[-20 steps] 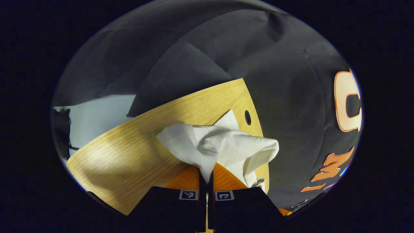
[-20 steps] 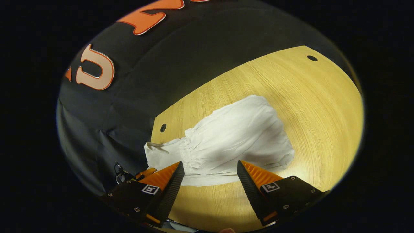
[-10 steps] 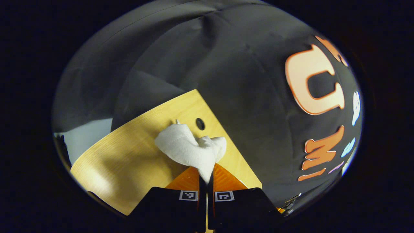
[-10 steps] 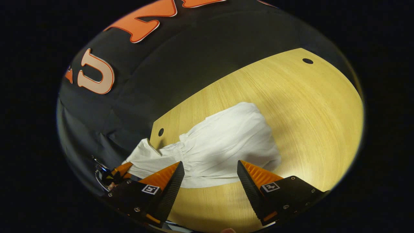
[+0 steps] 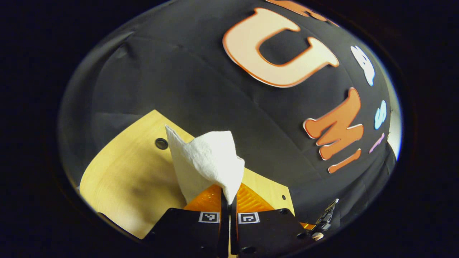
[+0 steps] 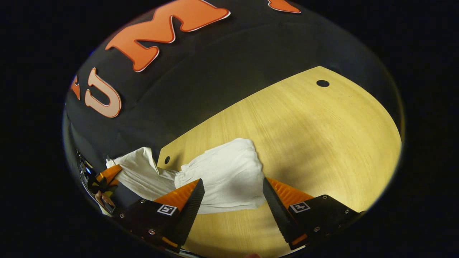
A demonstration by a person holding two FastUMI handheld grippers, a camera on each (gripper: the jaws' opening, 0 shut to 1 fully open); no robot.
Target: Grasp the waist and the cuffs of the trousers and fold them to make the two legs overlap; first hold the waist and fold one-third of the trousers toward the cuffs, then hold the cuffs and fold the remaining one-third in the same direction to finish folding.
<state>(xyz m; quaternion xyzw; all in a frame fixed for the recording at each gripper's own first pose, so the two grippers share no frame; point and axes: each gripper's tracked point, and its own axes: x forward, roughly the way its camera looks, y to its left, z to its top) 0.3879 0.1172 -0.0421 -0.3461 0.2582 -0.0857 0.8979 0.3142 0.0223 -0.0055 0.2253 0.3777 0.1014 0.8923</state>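
The white trousers [image 6: 222, 179] lie bunched on the wooden table [image 6: 315, 136], near its left corner in the right gripper view. One end of them [image 5: 208, 161] is lifted off the table, and my left gripper [image 5: 228, 195] is shut on that cloth. In the right gripper view the left gripper [image 6: 107, 173] shows far left, past the table edge, pulling a stretched flap of the trousers. My right gripper [image 6: 233, 186] hangs open just above the near edge of the cloth, with nothing between its fingers.
The table has a small round hole [image 6: 322, 83] at the far right corner and another hole [image 6: 166, 159] beside the trousers. The black booth wall [image 5: 215, 79] stands close behind the table edge. Bare wood lies to the right of the cloth.
My left gripper has swung left and away with the cloth end, dragging the trousers toward the table corner. The heap under my right gripper has slid left and shrunk. The right gripper stays open.
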